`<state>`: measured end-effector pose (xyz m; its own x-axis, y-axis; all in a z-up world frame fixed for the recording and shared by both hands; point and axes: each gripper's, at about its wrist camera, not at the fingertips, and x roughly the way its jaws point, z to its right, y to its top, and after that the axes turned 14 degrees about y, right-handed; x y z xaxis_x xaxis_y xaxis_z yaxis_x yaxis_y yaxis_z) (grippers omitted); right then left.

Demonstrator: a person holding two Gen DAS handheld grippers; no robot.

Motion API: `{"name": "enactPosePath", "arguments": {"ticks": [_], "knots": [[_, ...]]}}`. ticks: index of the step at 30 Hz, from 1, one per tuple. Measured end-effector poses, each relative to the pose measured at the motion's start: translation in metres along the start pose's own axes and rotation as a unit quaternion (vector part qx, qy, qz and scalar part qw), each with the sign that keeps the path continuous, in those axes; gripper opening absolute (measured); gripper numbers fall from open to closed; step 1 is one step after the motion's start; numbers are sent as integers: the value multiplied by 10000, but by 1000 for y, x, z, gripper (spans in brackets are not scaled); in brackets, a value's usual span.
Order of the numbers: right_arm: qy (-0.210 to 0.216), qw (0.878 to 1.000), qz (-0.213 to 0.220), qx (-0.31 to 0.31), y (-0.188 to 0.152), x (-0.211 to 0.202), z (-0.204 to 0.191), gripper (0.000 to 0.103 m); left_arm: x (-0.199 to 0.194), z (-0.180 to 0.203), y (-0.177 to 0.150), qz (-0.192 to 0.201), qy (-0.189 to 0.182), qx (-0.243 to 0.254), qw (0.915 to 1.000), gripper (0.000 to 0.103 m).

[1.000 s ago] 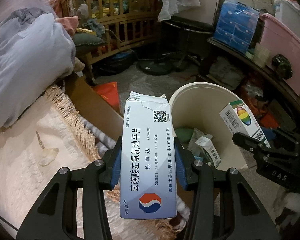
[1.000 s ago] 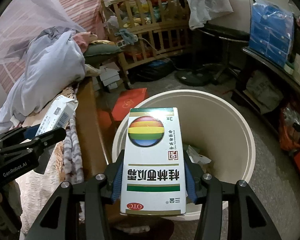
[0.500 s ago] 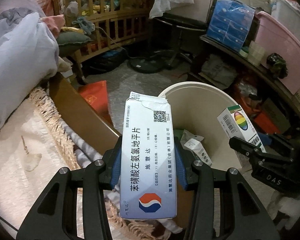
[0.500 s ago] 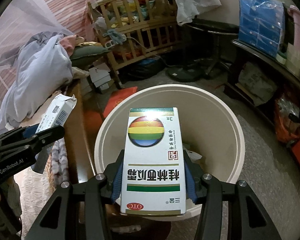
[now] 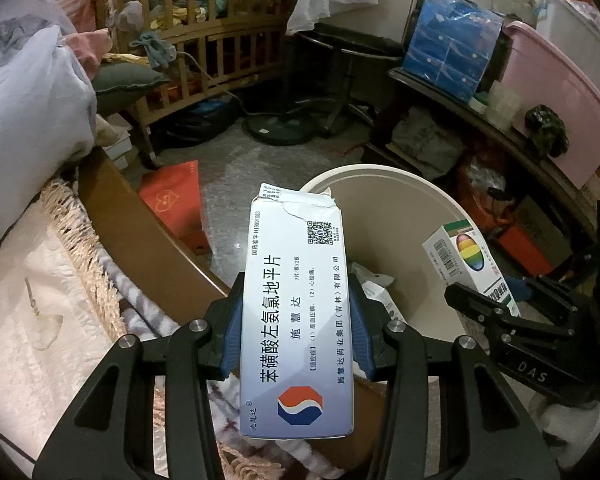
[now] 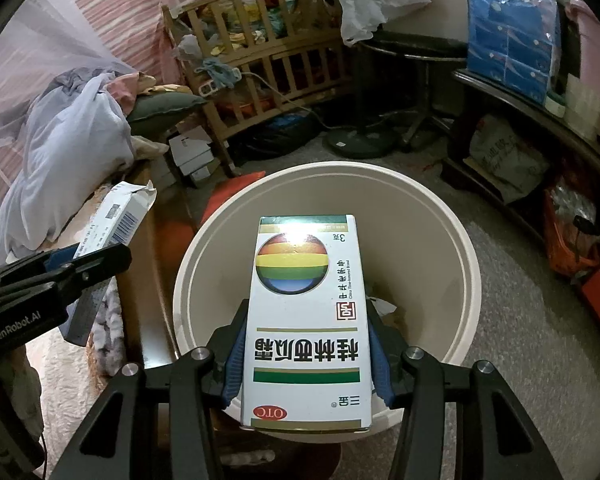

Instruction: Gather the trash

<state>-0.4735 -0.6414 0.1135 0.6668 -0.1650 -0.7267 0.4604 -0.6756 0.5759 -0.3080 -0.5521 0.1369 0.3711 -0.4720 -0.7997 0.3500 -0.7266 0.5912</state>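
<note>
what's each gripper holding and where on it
The left gripper clamps the blue-white medicine box by its long sides near mid-length. The right gripper clamps the rainbow-logo box likewise, over the bin.

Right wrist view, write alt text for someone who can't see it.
The right tool grips a white medicine box with a rainbow circle, held over an open cream trash bucket. At left, the left tool holds a white and blue box.

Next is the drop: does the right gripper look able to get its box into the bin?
Probably yes: the right gripper holds the rainbow box above the bin opening, nothing between.
</note>
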Motion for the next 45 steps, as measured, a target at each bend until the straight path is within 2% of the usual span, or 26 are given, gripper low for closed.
{"name": "enactPosePath", "arguments": {"ticks": [21, 27, 29, 30, 32, 35, 41, 45], "knots": [[-81, 9997, -26, 238, -2, 5, 17, 49, 18, 11, 8, -193, -479, -164, 9985, 43], [-109, 9990, 10, 428, -2, 4, 26, 49, 15, 9, 9, -76, -701, -309, 9970, 45], [-30, 9984, 34, 571, -2, 4, 30, 51, 13, 7, 10, -24, -746, -394, 9964, 54], [-15, 9981, 46, 621, -2, 3, 32, 59, 11, 5, 11, 30, -760, -451, 9961, 61], [-29, 9980, 120, 619, -3, 0, 31, 67, 7, 1, 11, 126, -742, -548, 9957, 64], [-7, 9980, 271, 566, -3, -8, 24, 67, -2, -6, 9, 193, -542, -622, 9964, 66], [28, 9986, 493, 211, -2, -27, -5, 67, -29, -26, -1, 431, -430, -779, 9951, 66], [38, 9980, 623, -32, -4, -37, -29, 67, -51, -39, -14, 675, -116, -728, 9950, 66]]}}
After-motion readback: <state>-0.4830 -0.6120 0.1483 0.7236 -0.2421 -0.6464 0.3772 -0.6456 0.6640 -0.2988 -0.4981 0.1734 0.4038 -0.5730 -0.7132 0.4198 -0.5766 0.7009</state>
